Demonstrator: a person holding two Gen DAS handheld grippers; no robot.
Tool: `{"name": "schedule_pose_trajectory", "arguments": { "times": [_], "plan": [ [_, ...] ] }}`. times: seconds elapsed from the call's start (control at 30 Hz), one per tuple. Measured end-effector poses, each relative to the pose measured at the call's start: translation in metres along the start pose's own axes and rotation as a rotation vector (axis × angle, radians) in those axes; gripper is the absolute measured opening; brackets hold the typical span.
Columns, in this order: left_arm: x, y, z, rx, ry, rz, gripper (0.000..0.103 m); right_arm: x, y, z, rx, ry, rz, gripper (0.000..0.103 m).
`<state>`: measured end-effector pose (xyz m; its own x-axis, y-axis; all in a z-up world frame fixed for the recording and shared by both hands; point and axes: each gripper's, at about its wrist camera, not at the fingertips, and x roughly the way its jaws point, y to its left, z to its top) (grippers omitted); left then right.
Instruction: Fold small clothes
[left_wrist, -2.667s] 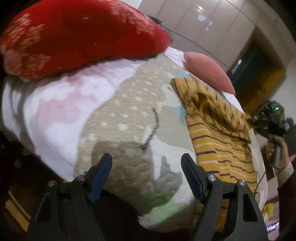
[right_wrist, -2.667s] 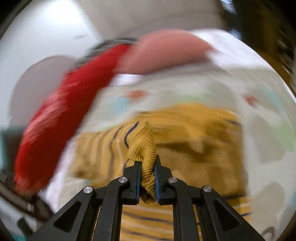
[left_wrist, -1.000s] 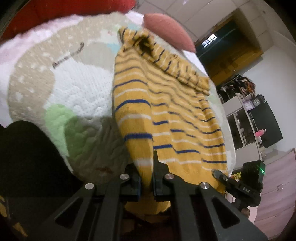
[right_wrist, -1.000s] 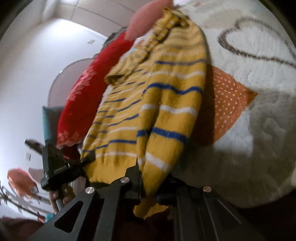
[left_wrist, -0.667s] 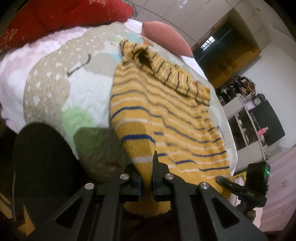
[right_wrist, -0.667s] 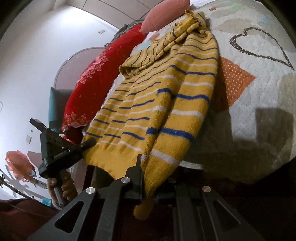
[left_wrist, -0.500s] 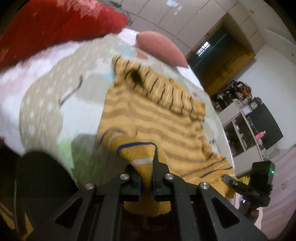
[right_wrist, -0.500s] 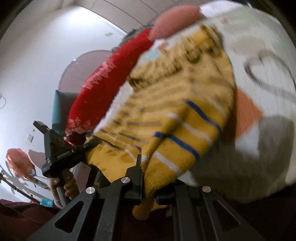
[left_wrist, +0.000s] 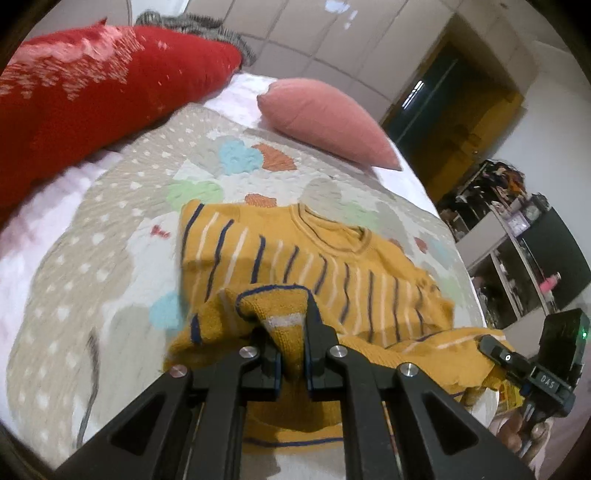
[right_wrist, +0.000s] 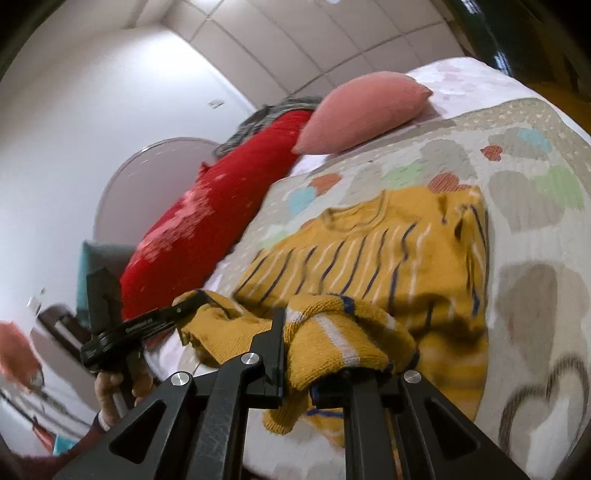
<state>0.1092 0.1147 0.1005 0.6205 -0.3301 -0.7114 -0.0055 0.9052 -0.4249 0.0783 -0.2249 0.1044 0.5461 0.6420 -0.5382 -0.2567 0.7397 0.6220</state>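
Both fingers clenched on sweater (left_wrist: 295, 266) hem: my left gripper (left_wrist: 291, 354), my right gripper (right_wrist: 299, 354). Hem lifted above lower body, collar ahead on bed (left_wrist: 110, 236). First fold half done; laying down, further folds left.

The yellow striped sweater (left_wrist: 295, 258) is coarse ribbed knit. The bed's quilt (left_wrist: 110, 229) is matt stitched cloth. Both pillows look soft, the red pillow (left_wrist: 92, 85) fuzzy, the pink pillow (left_wrist: 325, 118) smooth

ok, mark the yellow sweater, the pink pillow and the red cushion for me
yellow sweater (left_wrist: 332, 273): left wrist view, on the striped chest below the collar.
pink pillow (left_wrist: 325, 118): left wrist view, middle of its top face.
red cushion (right_wrist: 221, 229): right wrist view, middle of its long side.
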Motion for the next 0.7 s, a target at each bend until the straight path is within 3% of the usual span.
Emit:
{"name": "schedule_pose_trajectory", "arguments": {
  "times": [0.2, 0.37, 0.47, 0.5, 0.53, 0.6, 0.67, 0.7],
  "plan": [
    [0.068, 0.015, 0.039, -0.046, 0.062, 0.004, 0.010, 0.054, -0.046, 0.045, 0.107, 0.037, -0.023, 0.013],
    [0.104, 0.051, 0.060, -0.251, 0.101, -0.133, 0.017, 0.092, -0.101, 0.068, 0.296, 0.057, 0.033, 0.034],
    [0.115, 0.067, 0.067, -0.347, 0.102, -0.212, 0.025, 0.106, -0.125, 0.077, 0.387, 0.041, 0.063, 0.036],
    [0.116, 0.075, 0.070, -0.382, 0.089, -0.232, 0.035, 0.107, -0.130, 0.080, 0.408, 0.030, 0.068, 0.039],
    [0.115, 0.080, 0.072, -0.408, 0.065, -0.238, 0.051, 0.107, -0.137, 0.084, 0.437, 0.003, 0.073, 0.042],
    [0.110, 0.093, 0.076, -0.469, 0.015, -0.240, 0.070, 0.103, -0.143, 0.091, 0.468, -0.043, 0.081, 0.064],
    [0.107, 0.108, 0.078, -0.531, -0.011, -0.251, 0.071, 0.098, -0.149, 0.098, 0.501, -0.087, 0.098, 0.078],
    [0.105, 0.114, 0.077, -0.548, -0.003, -0.247, 0.071, 0.095, -0.152, 0.102, 0.514, -0.099, 0.079, 0.079]
  ]
}}
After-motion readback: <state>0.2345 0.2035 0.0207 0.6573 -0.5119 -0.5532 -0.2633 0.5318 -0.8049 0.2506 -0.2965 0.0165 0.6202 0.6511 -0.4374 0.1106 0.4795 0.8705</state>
